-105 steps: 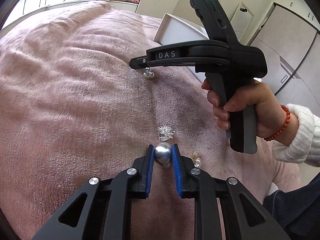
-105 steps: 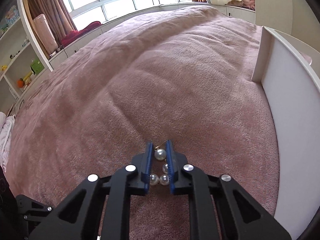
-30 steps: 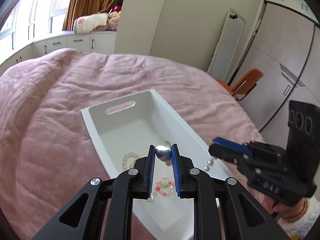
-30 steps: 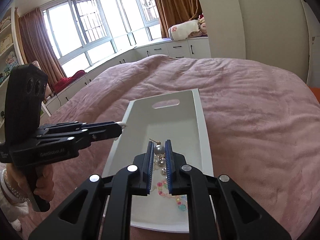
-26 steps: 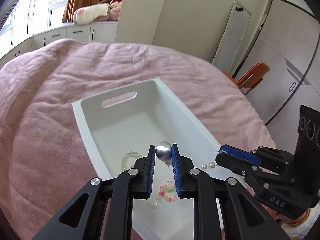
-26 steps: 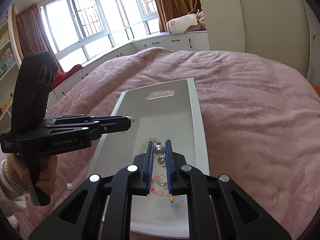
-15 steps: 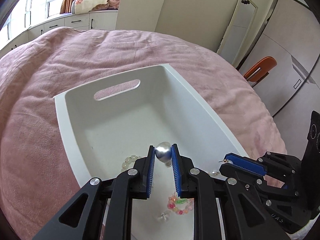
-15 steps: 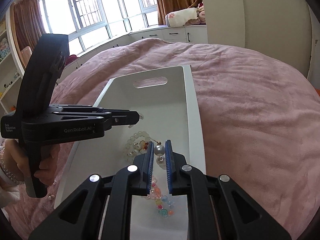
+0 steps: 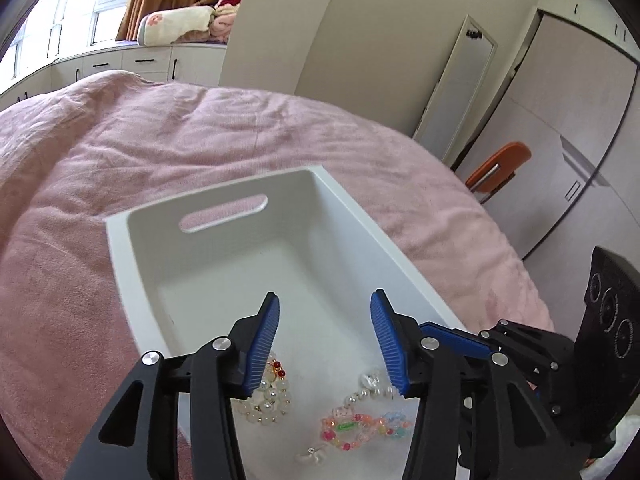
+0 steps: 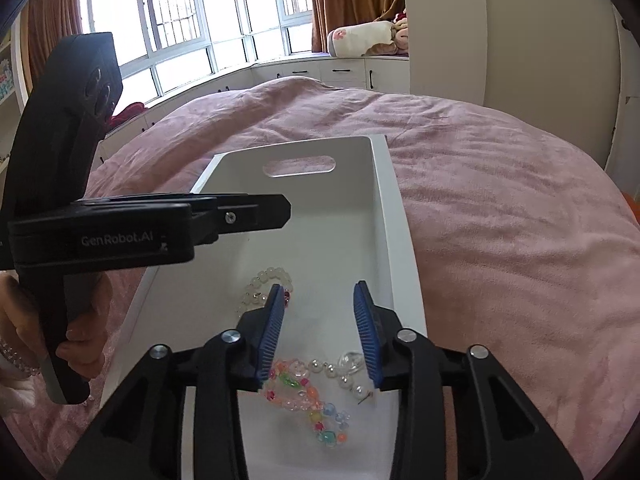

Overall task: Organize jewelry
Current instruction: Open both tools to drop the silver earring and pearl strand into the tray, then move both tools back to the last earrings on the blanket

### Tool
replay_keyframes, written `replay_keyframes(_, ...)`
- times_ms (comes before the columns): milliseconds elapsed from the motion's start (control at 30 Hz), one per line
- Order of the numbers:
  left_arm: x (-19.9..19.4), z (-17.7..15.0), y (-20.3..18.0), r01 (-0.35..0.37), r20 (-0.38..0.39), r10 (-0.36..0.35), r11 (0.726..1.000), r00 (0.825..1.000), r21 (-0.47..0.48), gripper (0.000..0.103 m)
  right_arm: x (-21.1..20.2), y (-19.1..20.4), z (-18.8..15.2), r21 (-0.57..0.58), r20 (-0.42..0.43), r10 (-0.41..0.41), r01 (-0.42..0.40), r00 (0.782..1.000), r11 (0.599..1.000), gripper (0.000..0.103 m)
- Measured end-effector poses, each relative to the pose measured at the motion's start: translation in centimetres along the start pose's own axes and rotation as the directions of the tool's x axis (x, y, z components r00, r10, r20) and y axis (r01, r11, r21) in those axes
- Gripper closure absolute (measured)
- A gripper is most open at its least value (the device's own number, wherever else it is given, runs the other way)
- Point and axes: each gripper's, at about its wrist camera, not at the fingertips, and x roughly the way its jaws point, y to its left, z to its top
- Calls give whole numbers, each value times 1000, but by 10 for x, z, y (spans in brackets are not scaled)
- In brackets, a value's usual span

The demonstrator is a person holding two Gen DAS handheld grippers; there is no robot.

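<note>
Left wrist view: left gripper [image 9: 324, 334] wide open, empty, over white tray [image 9: 120, 264]; right gripper [image 10: 318, 328] likewise spread, holding nothing; pearl earring [image 10: 352, 380] lies on tray floor directly beneath right pads, colourful bead bracelet [image 10: 308, 400] just beside it

Right wrist view. Right two-finger gripper with blue ribbed pads [image 10: 320, 330] is spread wide, nothing between the pads, positioned over a white rectangular plastic bin with a slot handle [image 10: 396, 216]. Bin sits on a pink plush blanket [image 10: 500, 220]. On the bin floor: a translucent whitish bead bracelet [image 10: 266, 284] near the left pad; a multicoloured bead bracelet [image 10: 308, 404] nearer the camera; a pearl drop earring with a wire hook [image 10: 348, 376] just beside the right pad. Left black handheld gripper [image 10: 280, 212] reaches in over the bin's left wall; hand [image 10: 80, 344] on its grip. Its finger spacing is not readable side-on.
</note>
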Motion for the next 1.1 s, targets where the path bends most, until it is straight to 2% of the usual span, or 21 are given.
replay_keyframes(200, -45, 4, 8, -6, 102, 8, 1000, 995, -22, 43, -15, 15, 10, -26, 39, -7, 8, 999, 1000, 53)
replay_keyframes(267, -62, 4, 10, -14, 128, 17, 1000, 992, -26, 42, -23, 23, 14, -38, 62, -11, 14, 998, 999, 46)
replay_keyframes(367, -89, 2, 14, -31, 165, 36, 999, 986, -34, 33, -37, 35, 21, -61, 101, -18, 24, 995, 998, 38)
replay_keyframes(533, -134, -7, 15, -61, 211, 65, 998, 975, -25, 25, -62, 55, 32, -94, 155, -15, 30, 988, 995, 31)
replay_keyframes(600, -153, -12, 15, -76, 231, 81, 997, 970, -30, 16, -73, 63, 36, -105, 179, -15, 34, 984, 994, 27)
replay_keyframes(667, -172, -17, 16, -83, 251, 92, 995, 964, -46, 12, -83, 71, 38, -112, 202, -15, 39, 979, 993, 22)
replay_keyframes(900, -239, -37, 20, -98, 316, 125, 990, 941, -98, 11, -120, 102, 46, -160, 268, 11, 33, 963, 987, 17)
replay_keyframes(1100, -283, -60, 24, -146, 308, 176, 982, 935, -118, 10, -147, 131, 41, -204, 314, 48, 18, 948, 979, 12)
